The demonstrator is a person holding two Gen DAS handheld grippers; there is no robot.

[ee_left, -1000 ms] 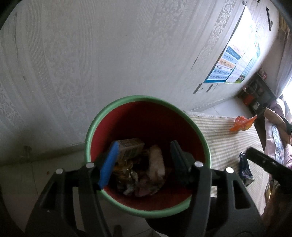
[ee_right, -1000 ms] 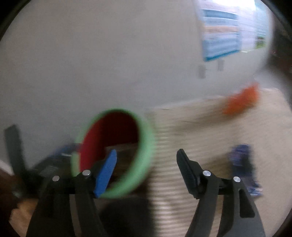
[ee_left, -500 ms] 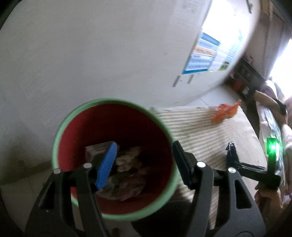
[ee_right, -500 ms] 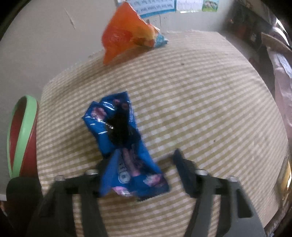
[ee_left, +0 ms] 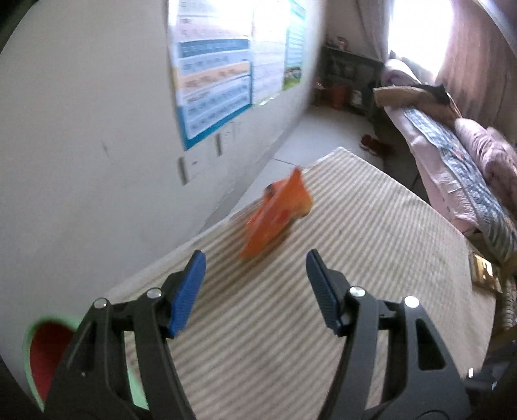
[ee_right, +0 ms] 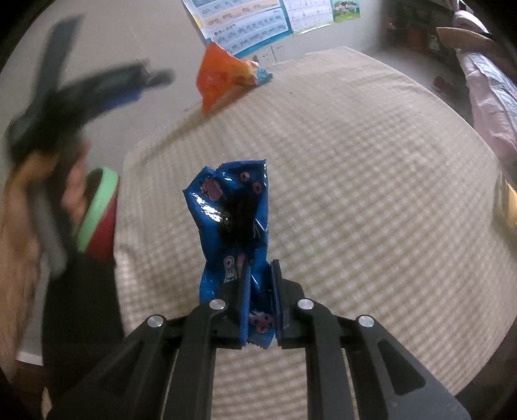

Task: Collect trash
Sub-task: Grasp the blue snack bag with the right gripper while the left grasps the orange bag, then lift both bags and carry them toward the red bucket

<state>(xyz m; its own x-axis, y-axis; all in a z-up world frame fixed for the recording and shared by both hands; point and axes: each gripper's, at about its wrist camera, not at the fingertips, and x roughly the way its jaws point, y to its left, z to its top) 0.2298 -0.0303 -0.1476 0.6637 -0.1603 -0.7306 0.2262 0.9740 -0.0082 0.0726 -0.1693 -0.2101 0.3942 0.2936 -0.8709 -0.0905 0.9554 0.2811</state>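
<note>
Right wrist view: checked tablecloth [ee_right: 371, 200] beneath wall poster [ee_right: 245, 29].

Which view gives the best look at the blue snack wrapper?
The right wrist view: the blue snack wrapper stands sharp and central, its lower end pinched in the right gripper. The left wrist view does not show it, only the orange wrapper on the checked cloth.

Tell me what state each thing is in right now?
Right tongs: shut on the blue snack wrapper, having just closed.
Blue snack wrapper: crumpled, torn open, pinched at its near end.
Left tongs: open, empty.
Orange snack bag: crumpled, lying untouched on the checked tablecloth.
Bin: open-topped, beside the table.
</note>
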